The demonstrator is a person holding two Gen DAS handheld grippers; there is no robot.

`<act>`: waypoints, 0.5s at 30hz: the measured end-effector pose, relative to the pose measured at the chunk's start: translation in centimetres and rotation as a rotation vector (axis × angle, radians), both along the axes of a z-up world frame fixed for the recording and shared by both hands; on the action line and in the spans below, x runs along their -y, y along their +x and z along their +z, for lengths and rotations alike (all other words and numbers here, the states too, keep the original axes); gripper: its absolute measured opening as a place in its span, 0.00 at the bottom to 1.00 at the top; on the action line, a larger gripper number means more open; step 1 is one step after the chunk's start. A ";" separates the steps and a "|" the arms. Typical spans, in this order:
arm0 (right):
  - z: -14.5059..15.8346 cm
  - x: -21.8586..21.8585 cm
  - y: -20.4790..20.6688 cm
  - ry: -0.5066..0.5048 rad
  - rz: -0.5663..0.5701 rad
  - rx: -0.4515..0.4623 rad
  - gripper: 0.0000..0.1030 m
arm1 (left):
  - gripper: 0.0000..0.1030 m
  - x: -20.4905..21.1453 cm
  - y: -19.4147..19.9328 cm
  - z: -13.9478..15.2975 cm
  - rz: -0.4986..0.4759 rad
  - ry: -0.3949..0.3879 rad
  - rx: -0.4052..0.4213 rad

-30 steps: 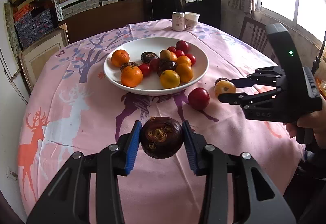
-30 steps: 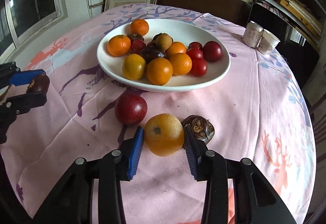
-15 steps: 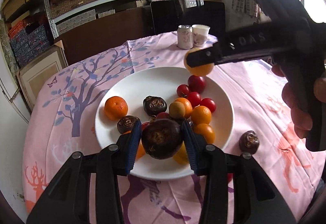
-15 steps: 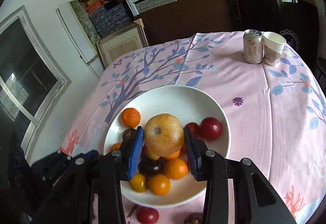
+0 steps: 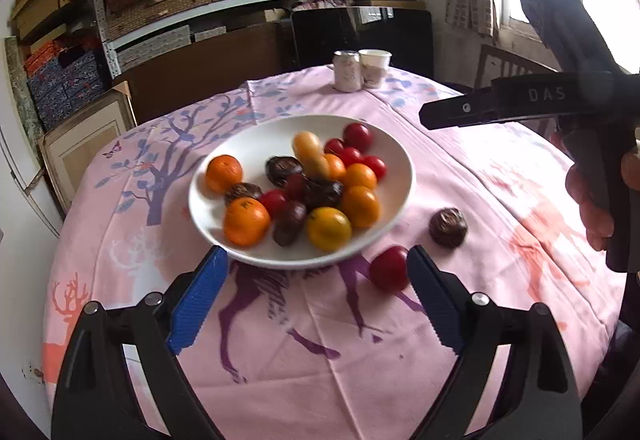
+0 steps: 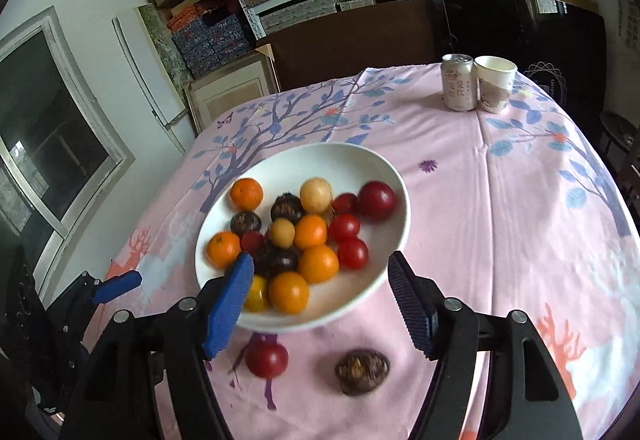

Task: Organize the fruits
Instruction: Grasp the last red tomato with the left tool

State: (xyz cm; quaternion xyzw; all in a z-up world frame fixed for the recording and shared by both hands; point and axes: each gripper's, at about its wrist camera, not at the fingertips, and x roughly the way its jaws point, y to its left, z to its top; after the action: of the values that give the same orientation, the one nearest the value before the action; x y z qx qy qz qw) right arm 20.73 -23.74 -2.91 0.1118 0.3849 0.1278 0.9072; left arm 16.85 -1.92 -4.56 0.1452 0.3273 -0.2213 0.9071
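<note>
Gaping now, both empty — left gripper (image 5: 312,296) | right gripper (image 6: 320,300) | their fruits now in bowl (image 6: 384,167)

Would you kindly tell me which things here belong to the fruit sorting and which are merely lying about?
Part of the job:
white bowl holding fruit
red fruit on the cloth
dark brown fruit on the cloth
left tongs, open
right tongs, open

Lying about:
drink can
paper cup
pink tablecloth

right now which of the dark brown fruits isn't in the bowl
The dark brown fruit lying on the pink tablecloth beside the red fruit, just outside the white bowl. The other dark ones sit among the oranges inside it.
</note>
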 end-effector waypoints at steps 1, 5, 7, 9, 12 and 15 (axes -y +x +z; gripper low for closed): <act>-0.3 0.4 -1.2 -0.013 -0.016 0.003 0.69 | 0.86 0.7 -0.6 -0.5 -0.011 0.009 -0.009; -0.8 1.9 -4.2 -0.022 -0.056 0.011 0.69 | 0.79 3.8 -0.5 -2.7 -0.016 0.058 -0.029; -0.9 2.6 -4.8 -0.005 -0.062 0.009 0.69 | 0.68 5.0 0.5 -3.9 -0.009 0.084 -0.055; -0.9 3.0 -5.3 -0.016 -0.070 0.011 0.69 | 0.63 5.8 1.7 -5.2 0.000 0.095 -0.095; -1.3 3.5 -5.4 -0.034 -0.073 -0.003 0.69 | 0.45 7.4 1.0 -5.0 -0.038 0.130 -0.045; -2.5 3.4 -4.9 -0.045 -0.064 -0.044 0.69 | 0.27 7.3 0.7 -4.5 -0.056 0.118 -0.065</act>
State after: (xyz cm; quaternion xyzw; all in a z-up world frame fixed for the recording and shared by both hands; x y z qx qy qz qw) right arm 15.85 -27.15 -5.38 0.1063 0.4036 0.0874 0.9045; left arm 17.56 -9.19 -9.10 0.2003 0.3647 -0.2312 0.8794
